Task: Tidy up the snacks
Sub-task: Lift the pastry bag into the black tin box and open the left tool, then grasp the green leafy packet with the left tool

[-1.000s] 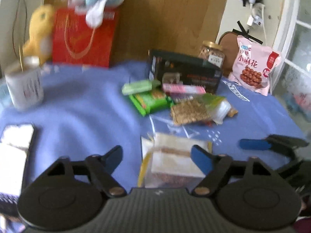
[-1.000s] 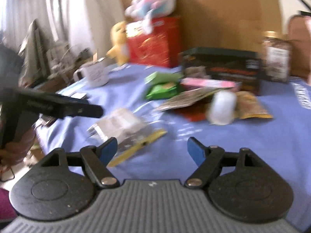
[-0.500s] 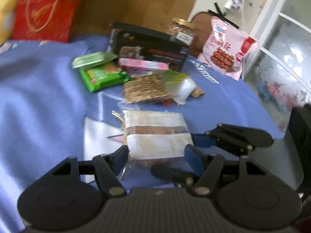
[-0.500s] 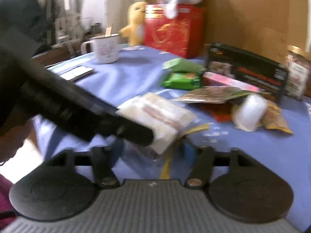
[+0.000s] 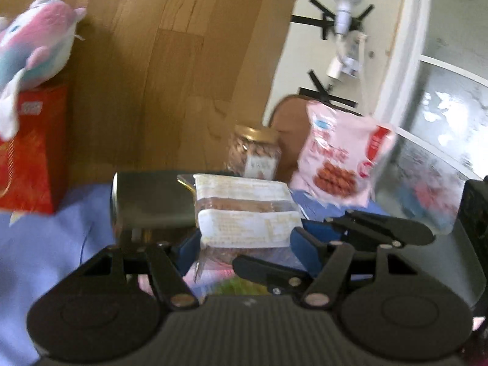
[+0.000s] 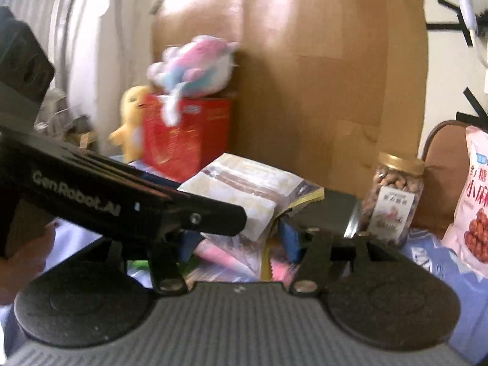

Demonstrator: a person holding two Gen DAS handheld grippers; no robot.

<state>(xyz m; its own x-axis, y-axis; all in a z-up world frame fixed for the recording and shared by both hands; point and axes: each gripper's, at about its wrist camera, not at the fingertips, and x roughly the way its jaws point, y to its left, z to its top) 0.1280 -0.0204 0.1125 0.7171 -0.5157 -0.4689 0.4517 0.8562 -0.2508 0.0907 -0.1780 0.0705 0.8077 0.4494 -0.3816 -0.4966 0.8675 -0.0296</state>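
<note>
Left wrist: crinkly clear-wrapped rectangular cake pack (image 5: 244,210) between blue fingers (image 5: 306,248).

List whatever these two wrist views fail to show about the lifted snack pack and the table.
- Snack pack: printing blurred in the left wrist view; its lower end sits behind the left gripper.
- Right gripper: its left finger is covered by the other gripper's body, so its grip on the pack is unclear.
- Black box: front hidden, left wrist view.
- Pink bag: cut by the right edge.
</note>
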